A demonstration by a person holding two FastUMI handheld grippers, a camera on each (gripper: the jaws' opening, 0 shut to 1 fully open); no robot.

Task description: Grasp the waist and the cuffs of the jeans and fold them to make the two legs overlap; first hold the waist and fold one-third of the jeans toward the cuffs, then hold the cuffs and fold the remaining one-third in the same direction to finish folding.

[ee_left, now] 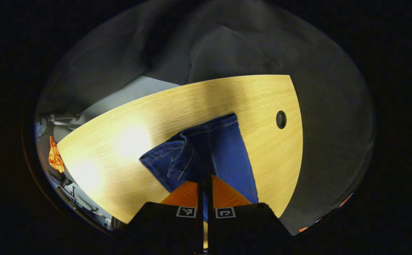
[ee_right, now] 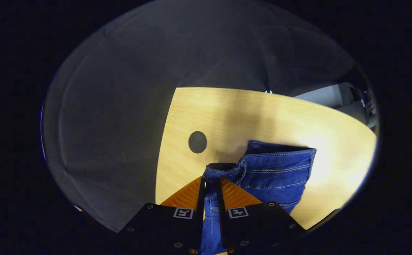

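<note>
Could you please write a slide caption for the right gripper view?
Right hand-held gripper shut on a stitched edge of blue denim jeans, lifted over a light wooden table with a round cable hole.

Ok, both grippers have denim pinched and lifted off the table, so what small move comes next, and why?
Probably carry both grips forward and lower, laying the held edge over the rest. The left gripper and right gripper are each shut on the jeans, which hang bunched above the wooden table, so the fold is not yet laid flat.

A pale wooden table with a round hole stands before dark cloth, perhaps creased.
</note>
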